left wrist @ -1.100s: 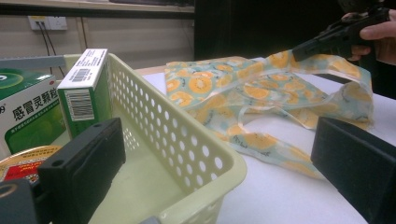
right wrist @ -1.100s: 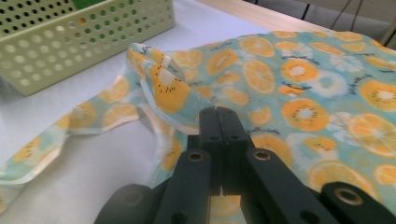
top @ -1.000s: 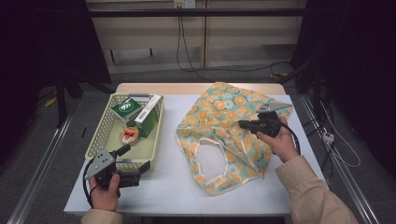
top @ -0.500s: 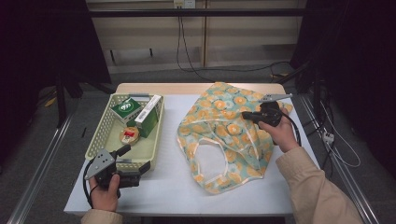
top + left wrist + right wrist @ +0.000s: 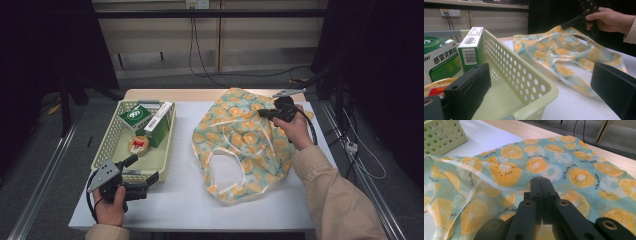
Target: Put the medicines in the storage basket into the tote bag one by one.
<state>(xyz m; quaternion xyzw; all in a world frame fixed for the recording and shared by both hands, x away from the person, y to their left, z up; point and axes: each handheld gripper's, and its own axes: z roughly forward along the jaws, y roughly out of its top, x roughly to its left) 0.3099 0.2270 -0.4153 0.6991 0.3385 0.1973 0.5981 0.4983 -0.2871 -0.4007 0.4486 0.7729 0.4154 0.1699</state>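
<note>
A cloth bag [image 5: 240, 145] printed with orange slices lies spread on the white table [image 5: 180, 200], to the right of a pale green basket [image 5: 107, 150]. The right gripper [image 5: 264, 113] sits over the bag's far right part, held in the person's right hand [image 5: 295, 127]. In the right gripper view its two black jaws are pressed together at the tips, right at the printed cloth [image 5: 506, 172]; whether a fold of the bag is pinched between them cannot be told. In the left gripper view the same gripper [image 5: 564, 25] hovers at the bag's far edge, with the cloth [image 5: 554, 50] raised a little beneath it.

The left gripper [image 5: 145, 172] rests at the near end of the basket, held in the left hand [image 5: 110, 207]. Its jaws stand wide apart and hold nothing; one lies inside the basket, the other outside, with the basket's near corner [image 5: 531, 85] between them.

Inside the basket stand a green medicine box [image 5: 135, 116] and a green-and-white carton [image 5: 159, 122] at the far end, with a small round tin [image 5: 138, 145] just nearer than the box.
</note>
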